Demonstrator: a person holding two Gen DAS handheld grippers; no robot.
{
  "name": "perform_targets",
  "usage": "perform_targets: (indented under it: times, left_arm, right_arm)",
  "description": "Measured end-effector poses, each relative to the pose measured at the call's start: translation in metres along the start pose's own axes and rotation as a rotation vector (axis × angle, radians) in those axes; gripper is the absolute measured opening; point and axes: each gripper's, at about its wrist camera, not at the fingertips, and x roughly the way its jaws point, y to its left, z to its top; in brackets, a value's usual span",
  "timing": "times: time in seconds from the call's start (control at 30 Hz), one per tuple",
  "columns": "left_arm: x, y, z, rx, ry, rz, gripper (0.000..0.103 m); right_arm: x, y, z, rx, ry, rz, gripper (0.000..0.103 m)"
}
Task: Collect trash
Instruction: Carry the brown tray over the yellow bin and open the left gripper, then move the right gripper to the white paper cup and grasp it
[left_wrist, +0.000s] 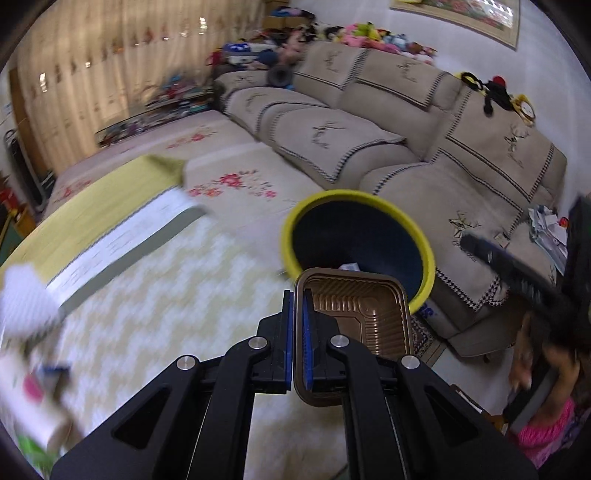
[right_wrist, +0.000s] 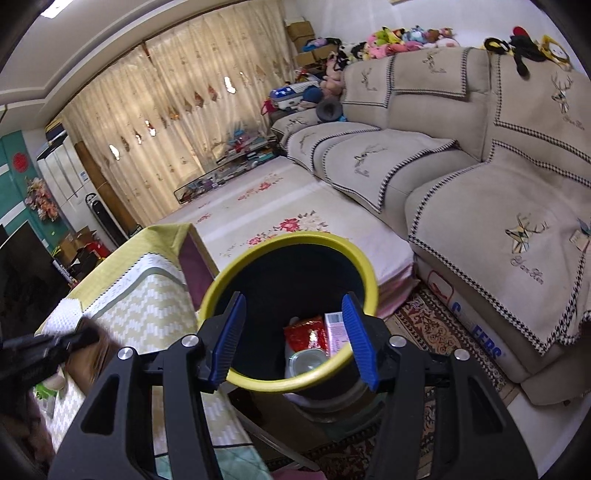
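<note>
**Tray Over the Bin**

The left claw (left_wrist: 298, 295) is pinched tight on the edge of a brown plastic tray (left_wrist: 364, 314), tipped down by the yellow-rimmed bin (left_wrist: 288, 240). The right claw (right_wrist: 293, 334) is apart, holding nothing, pointing down over the bin (right_wrist: 291, 380) with trash (right_wrist: 310, 332) inside.
</note>
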Motion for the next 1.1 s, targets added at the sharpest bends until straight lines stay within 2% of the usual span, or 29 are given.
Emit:
perform_targets:
  times: [0.23, 0.5, 0.57, 0.6, 0.63, 0.77, 0.87, 0.97, 1.03, 1.1]
  left_arm:
    - [0.071, -0.03, 0.049, 0.029, 0.046, -0.016, 0.005]
    - [0.145, -0.041, 0.072, 0.005, 0.128, 0.001, 0.005]
    - [0.156, -0.038, 0.073, -0.018, 0.141, 0.019, 0.014]
    - [0.159, -0.036, 0.074, -0.029, 0.142, 0.019, 0.028]
    - [0.16, -0.034, 0.073, -0.04, 0.139, 0.021, 0.037]
    - [0.146, -0.031, 0.065, -0.048, 0.119, 0.025, 0.042]
    - [0.116, -0.029, 0.059, -0.072, 0.079, 0.001, 0.049]
    - [0.065, -0.025, 0.045, -0.084, 0.001, -0.017, 0.062]
    - [0.036, -0.025, 0.037, -0.087, -0.039, -0.018, 0.08]
    - [0.005, -0.02, 0.025, -0.099, -0.084, -0.007, 0.09]
  right_arm:
    - [0.003, -0.021, -0.001, 0.025, 0.014, -0.013, 0.052]
    - [0.007, -0.037, -0.002, 0.047, 0.028, -0.027, 0.052]
    - [0.007, -0.037, -0.003, 0.05, 0.032, -0.029, 0.053]
    - [0.007, -0.038, -0.003, 0.052, 0.032, -0.028, 0.053]
    - [0.008, -0.039, -0.003, 0.052, 0.032, -0.027, 0.054]
    - [0.006, -0.037, -0.003, 0.05, 0.03, -0.019, 0.055]
    - [0.005, -0.033, -0.004, 0.042, 0.031, -0.01, 0.055]
    - [0.003, -0.026, -0.006, 0.028, 0.036, 0.0, 0.055]
    - [0.003, -0.019, -0.008, 0.016, 0.04, 0.008, 0.055]
    - [0.003, -0.012, -0.01, 0.002, 0.043, 0.015, 0.055]
